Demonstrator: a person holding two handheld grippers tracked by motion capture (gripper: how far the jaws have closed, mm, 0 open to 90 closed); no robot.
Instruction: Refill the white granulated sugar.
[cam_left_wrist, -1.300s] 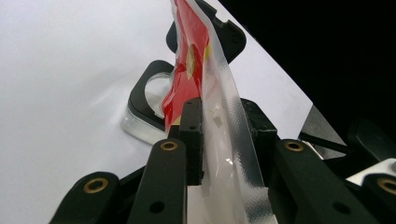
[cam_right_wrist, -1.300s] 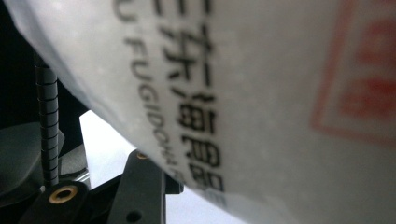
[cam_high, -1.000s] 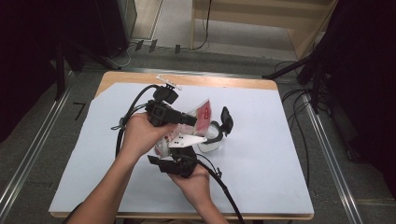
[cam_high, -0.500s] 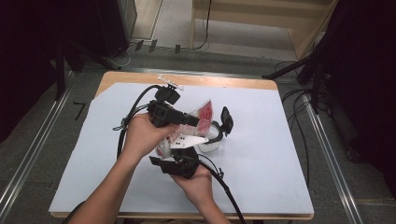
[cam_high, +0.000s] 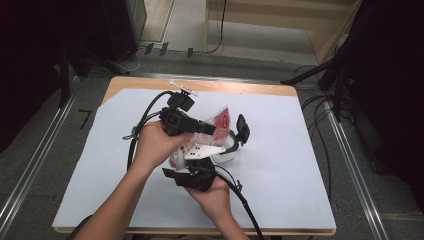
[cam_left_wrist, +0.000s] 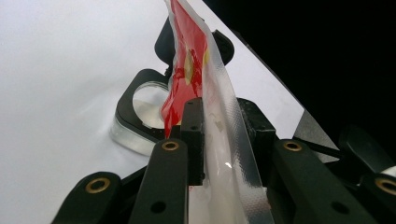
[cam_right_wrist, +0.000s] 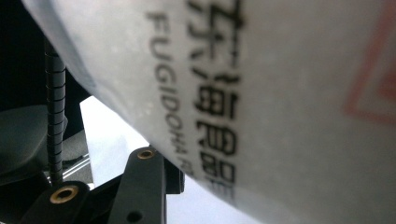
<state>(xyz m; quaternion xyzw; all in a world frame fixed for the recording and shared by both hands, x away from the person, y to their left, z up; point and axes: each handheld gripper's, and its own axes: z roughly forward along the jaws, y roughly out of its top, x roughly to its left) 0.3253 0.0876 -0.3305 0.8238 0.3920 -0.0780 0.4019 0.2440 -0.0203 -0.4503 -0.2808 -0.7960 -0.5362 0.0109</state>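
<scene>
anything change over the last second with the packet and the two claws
Hardly anything. The left claw stays shut on the clear sealed edge of the red packet, holding it above the round black-rimmed container; the left hand may have shifted very slightly. The right claw remains just below, against a white printed bag. The container and white table cover have not moved.

Both forearms bare, no sleeves seen in high view. Left claw (cam_high: 212, 129): black body, boxy black camera block on top, thick black cable looping off to the left. Right claw (cam_high: 227, 150): black, w/ grey three-cornered plate on top carrying small dark dots, black cable trailing down past the wrist. Left claw view: black jaw arms w/ brass-coloured rivets and plain round holes. Right claw view: same black arm, brass rivet, plus a ribbed black corrugated cable at left.
</scene>
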